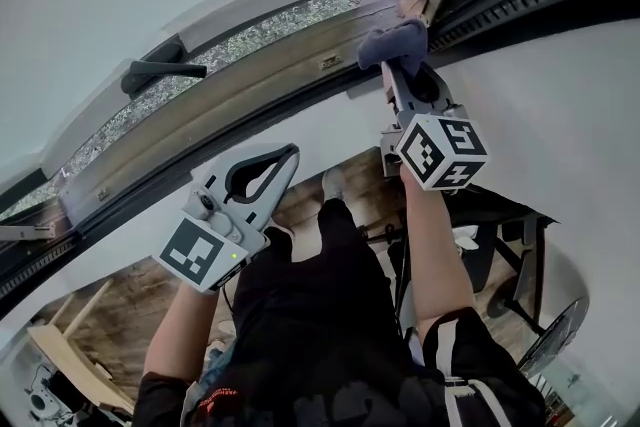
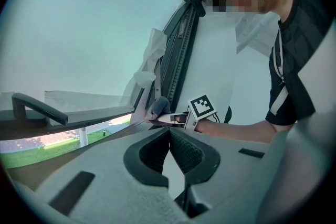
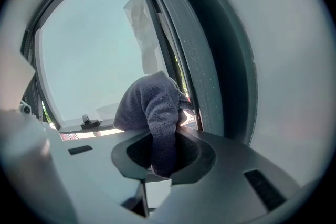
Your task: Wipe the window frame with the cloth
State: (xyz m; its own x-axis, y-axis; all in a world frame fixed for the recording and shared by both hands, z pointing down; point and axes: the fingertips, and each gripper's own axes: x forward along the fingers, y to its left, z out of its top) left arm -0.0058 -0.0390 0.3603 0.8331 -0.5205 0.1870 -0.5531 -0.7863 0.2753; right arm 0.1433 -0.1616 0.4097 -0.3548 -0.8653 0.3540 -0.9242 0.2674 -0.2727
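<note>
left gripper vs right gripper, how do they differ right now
The right gripper is shut on the grey cloth; the left gripper is shut with nothing between its jaws. The right gripper is up at the window frame with the cloth at its tip; the left gripper sits lower, apart from the frame. Both carry a cube with square markers, and a person holds each.
</note>
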